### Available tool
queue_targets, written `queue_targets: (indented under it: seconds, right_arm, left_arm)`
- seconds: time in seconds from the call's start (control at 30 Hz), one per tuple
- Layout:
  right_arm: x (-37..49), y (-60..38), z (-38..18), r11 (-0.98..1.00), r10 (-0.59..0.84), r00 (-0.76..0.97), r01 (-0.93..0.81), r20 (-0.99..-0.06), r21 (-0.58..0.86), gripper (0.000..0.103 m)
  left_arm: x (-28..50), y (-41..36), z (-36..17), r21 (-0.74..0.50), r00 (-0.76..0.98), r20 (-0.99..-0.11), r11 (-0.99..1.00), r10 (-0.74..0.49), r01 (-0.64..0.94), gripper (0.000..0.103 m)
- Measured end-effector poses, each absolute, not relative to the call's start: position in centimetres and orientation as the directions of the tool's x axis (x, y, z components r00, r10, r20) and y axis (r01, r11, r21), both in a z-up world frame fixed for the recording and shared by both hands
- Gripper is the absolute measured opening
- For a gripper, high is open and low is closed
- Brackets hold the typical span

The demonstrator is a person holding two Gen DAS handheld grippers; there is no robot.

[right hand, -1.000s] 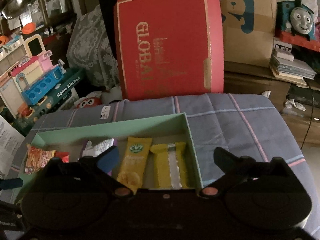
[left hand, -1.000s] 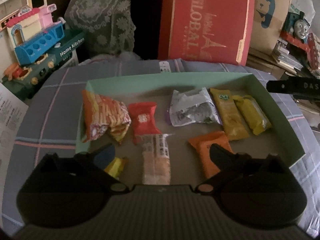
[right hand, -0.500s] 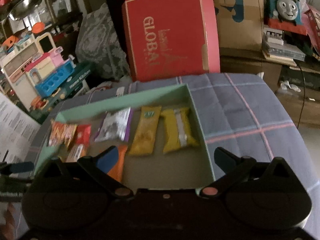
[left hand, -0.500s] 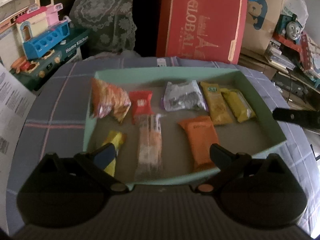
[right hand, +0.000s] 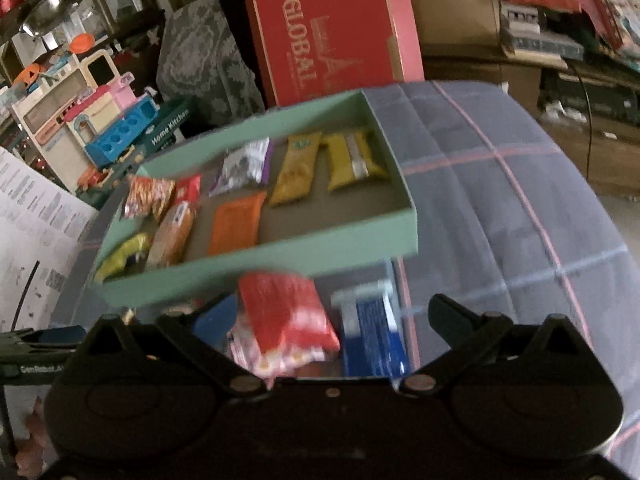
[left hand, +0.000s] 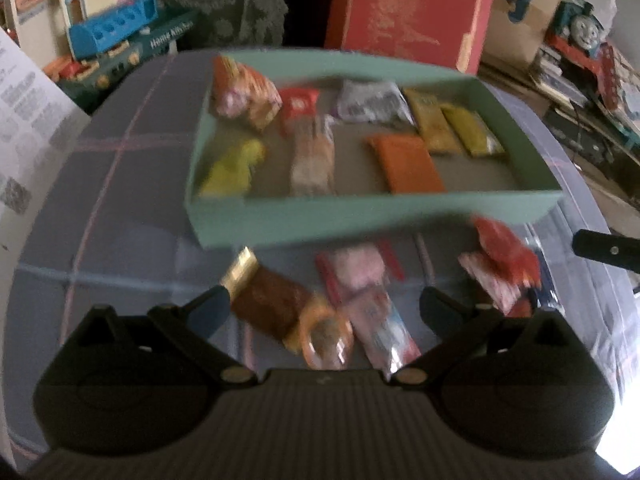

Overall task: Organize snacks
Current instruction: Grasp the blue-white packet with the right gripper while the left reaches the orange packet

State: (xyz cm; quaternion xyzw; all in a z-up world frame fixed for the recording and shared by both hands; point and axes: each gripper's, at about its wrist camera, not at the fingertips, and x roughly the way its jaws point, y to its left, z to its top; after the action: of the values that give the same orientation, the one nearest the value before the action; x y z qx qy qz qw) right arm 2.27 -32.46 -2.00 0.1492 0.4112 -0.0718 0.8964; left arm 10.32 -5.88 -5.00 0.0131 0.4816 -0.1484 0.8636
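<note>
Both grippers, left [left hand: 324,304] and right [right hand: 324,312], spread wide, gripping nothing. Hovering above loose wrappers on blue plaid cloth [right hand: 500,184]: brown packet [left hand: 268,304], red crinkled bag [right hand: 284,316], blue packet [right hand: 376,336]. Beyond, shallow mint-green cardboard box [left hand: 360,216] holding sorted snacks.

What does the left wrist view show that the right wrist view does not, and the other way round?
Only the left wrist view shows the brown packet, the pink packet and the round orange snack lying before the box. Only the right wrist view shows the blue packet plainly, and the metal bowl on the shelf. Both show the green box with its snacks, the orange packet inside, and the red packet outside.
</note>
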Motion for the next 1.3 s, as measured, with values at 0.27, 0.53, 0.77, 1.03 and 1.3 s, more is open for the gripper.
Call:
queue_targets:
  seconds: [0.27, 0.53, 0.77, 1.03, 1.3]
  right_arm:
    - [-1.4, -33.7, -3.1, 0.915, -0.003, 0.637, 0.312, -0.771, 0.255, 0.103]
    - [-3.8, -35.6, -4.3, 0.881, 0.002, 0.633, 0.365, -0.774, 0.301, 0.103]
    - [-4.8, -36.3, -5.5, 0.863, 0.015, 0.631, 0.384, -0.775, 0.329, 0.103]
    - [-2.0, -35.0, -6.4, 0.911, -0.040, 0.641, 0.339, -0.766, 0.236, 0.095]
    - [2.1, -32.7, -8.1, 0.970, -0.078, 0.592, 0.231, -0.802, 0.077, 0.062]
  left_arm:
    - [6.1, -10.6, -5.9, -0.107, 0.418, -0.857, 0.898, -0.301, 0.427, 0.103]
    - [2.9, -16.5, -7.1, -0.027, 0.384, -0.872, 0.813, -0.303, 0.581, 0.103]
    - [4.0, -16.5, -9.1, 0.031, 0.385, -0.893, 0.823, -0.232, 0.567, 0.103]
    - [6.9, -12.5, -8.5, -0.001, 0.410, -0.888, 0.891, -0.210, 0.454, 0.103]
    - [8.6, -9.2, -9.1, 0.000, 0.406, -0.900, 0.930, -0.161, 0.368, 0.103]
